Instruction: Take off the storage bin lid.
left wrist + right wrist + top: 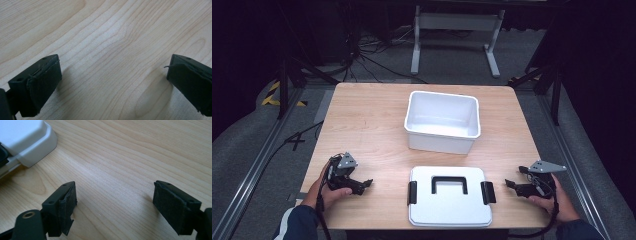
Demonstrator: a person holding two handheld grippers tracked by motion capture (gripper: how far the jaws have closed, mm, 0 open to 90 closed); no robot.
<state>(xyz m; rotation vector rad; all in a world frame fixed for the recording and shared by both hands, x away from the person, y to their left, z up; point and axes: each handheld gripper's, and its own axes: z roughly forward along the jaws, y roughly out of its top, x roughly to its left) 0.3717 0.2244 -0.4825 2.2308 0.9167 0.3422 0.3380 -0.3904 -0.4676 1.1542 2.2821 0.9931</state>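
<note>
1. Fingers of both grippers stand spread wide with nothing between them. In the high view the left gripper (362, 185) rests low at the near left of the table (362, 115), and the right gripper (512, 186) at the near right, each pointing inward. Between them lies the lid (449, 206), flat, handle side up, a black latch (412, 192) on each short end. This looks like a ready stance: one gripper per end, so the lid can be lifted level. Beyond the fingertips, past the lid, sits the open white box (443, 122), apart from it, presumably waiting to be covered.

2. In the left gripper view the two black pads (42, 82) are far apart over bare wood. The lid would lie ahead of these jaws, though this view does not reach it.

3. In the right gripper view the pads (172, 207) are likewise wide apart and empty. A white corner of the lid (30, 142) lies ahead and to the left of the fingertips, near but not touching.
</note>
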